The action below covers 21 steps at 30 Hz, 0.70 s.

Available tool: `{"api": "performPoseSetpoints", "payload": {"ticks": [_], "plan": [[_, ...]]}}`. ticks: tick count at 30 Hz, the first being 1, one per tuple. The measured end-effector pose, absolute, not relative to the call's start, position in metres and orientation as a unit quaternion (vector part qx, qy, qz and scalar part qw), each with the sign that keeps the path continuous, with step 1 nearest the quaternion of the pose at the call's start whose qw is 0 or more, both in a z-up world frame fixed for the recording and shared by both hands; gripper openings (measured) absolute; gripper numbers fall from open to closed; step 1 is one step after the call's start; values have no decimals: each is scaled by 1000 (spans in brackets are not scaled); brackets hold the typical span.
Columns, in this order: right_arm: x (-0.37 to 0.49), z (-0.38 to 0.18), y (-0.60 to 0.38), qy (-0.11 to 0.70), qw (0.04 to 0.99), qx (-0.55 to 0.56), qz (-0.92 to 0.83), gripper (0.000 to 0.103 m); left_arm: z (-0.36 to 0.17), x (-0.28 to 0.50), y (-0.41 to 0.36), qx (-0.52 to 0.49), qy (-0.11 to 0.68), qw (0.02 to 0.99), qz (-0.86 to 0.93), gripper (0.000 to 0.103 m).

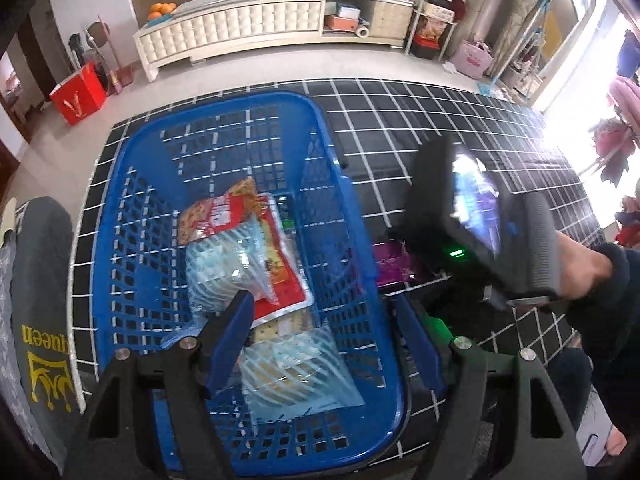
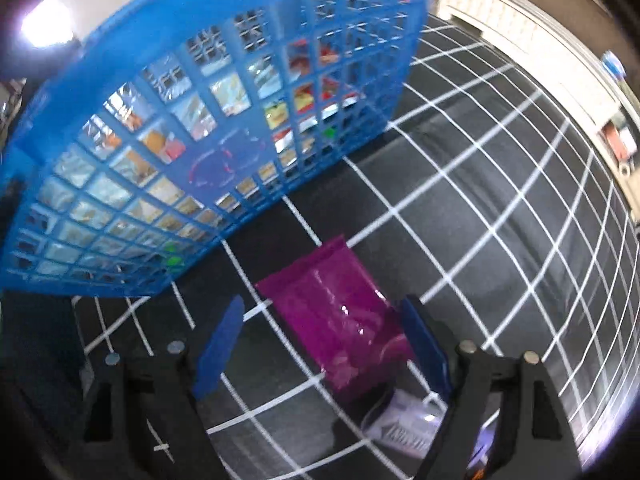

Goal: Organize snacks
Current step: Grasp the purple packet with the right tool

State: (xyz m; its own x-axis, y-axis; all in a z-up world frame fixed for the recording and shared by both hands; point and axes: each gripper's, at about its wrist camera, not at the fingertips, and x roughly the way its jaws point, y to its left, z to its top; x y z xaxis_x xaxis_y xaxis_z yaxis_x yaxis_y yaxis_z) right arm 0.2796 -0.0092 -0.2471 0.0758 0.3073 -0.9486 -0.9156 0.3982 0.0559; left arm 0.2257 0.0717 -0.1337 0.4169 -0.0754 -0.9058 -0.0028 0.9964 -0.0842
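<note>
A blue mesh basket [image 1: 360, 216] stands on the black cloth with white grid lines [image 1: 440, 120]. Inside it lie a red snack packet [image 1: 236, 208] and two clear packets with blue stripes [image 1: 224, 268]. My left gripper [image 1: 326, 336] hangs open over the basket's near right wall, one finger inside and one outside, holding nothing. A magenta packet [image 2: 340, 320] lies flat on the cloth just right of the basket [image 2: 120, 152]. My right gripper [image 2: 320, 348] is open and low around that packet, whose edge is close to the right finger [image 2: 424, 344]. A hand holds the right gripper's body [image 1: 480, 216].
A white and purple packet [image 2: 408, 428] lies under the right gripper's base. A grey cloth printed "queen" [image 1: 44, 320] drapes at the left. On the floor beyond are a long white cabinet [image 1: 256, 28], a red box [image 1: 78, 94] and a pink bag [image 1: 474, 58].
</note>
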Motion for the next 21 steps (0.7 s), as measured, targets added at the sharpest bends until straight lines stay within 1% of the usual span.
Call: {"api": "performPoseSetpoints", "payload": {"ticks": [3,6,7,8,10,17,21], "plan": [[279,-250,-8,497,661,-312,468,84,-136,228,65,-16,538,842,-21,71],[275,-253,-10,483,659,-326,476,83,-139,229,63,-16,542,840,-25,71],[271,-254,-11,474,660,-337,476,78,-140,229,63,-15,542,840,-24,71],[267,-254,-13,462,664,-349,473,69,-140,229,63,-13,543,839,-20,71],[263,-252,-19,463,664,-342,478,61,-141,228,63,-15,545,838,-20,71],[234,-248,-45,442,676,-355,471,59,-137,219,55,-20,539,842,-25,71],[220,-228,-63,438,695,-333,463,59,-132,211,48,-14,536,843,-25,71]]}}
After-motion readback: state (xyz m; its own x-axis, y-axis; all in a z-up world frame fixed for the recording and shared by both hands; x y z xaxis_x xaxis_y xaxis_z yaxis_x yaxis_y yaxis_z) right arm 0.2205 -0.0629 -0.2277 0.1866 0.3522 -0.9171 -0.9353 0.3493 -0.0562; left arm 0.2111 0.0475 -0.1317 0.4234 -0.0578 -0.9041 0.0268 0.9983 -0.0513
